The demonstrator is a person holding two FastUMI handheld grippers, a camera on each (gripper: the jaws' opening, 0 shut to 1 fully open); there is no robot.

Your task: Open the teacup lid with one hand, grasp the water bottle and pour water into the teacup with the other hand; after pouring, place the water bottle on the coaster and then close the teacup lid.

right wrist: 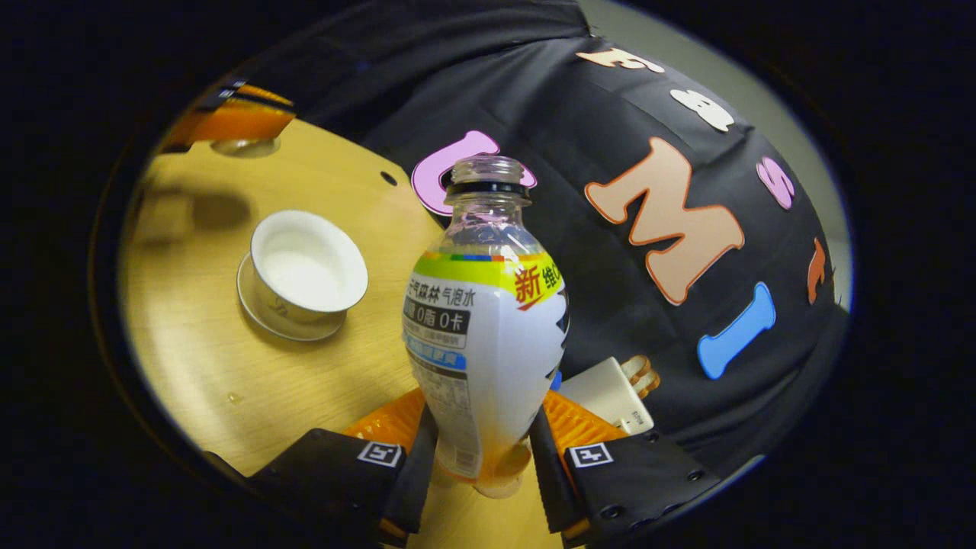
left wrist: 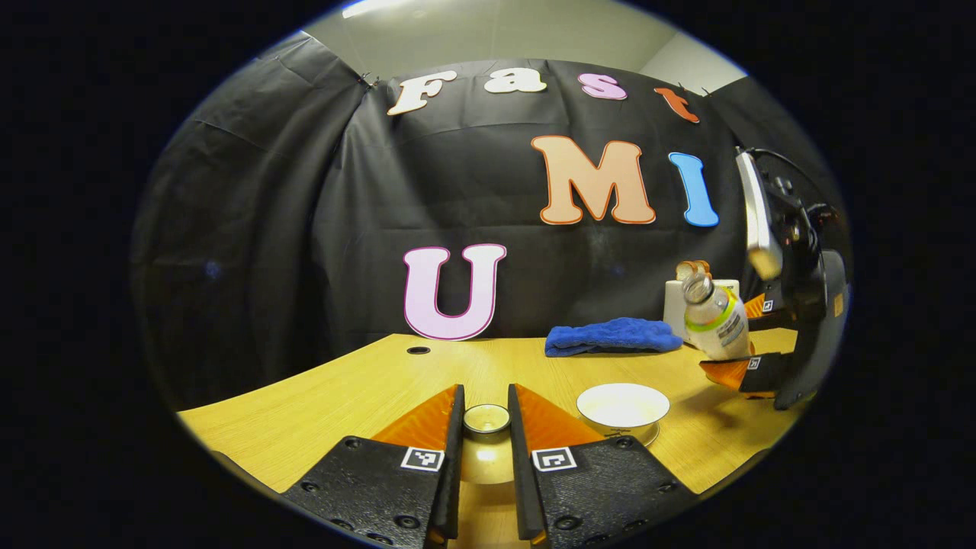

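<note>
- The table (left wrist: pixel 366 381) is pale wood and fills the lower half of the left gripper view; in the right gripper view it tips up across the left side.
- The right gripper (right wrist: pixel 482 450) sits at the bottom of its own view, both fingers pressed on the lower body of the bottle (right wrist: pixel 484 335). In the left gripper view it (left wrist: pixel 751 335) shows at the right edge, carrying the bottle (left wrist: pixel 715 320) above the table with the neck leaning up and left.
- The left gripper (left wrist: pixel 486 427) is at the bottom centre of its view, its jaws narrow, clamped on the lid (left wrist: pixel 486 418) by its knob and holding it off the cup.
- A blue cloth (left wrist: pixel 610 337) lies at the back of the table, right of centre.
- The cup (left wrist: pixel 623 406) stands open on its saucer (right wrist: pixel 263 316), lower right of centre in the left gripper view; in the right gripper view the cup (right wrist: pixel 309 263) is left of the bottle, well apart from it.
- The bottle has no cap.
- A white box (right wrist: pixel 610 393) sits just behind the bottle, lower right of centre.
</note>
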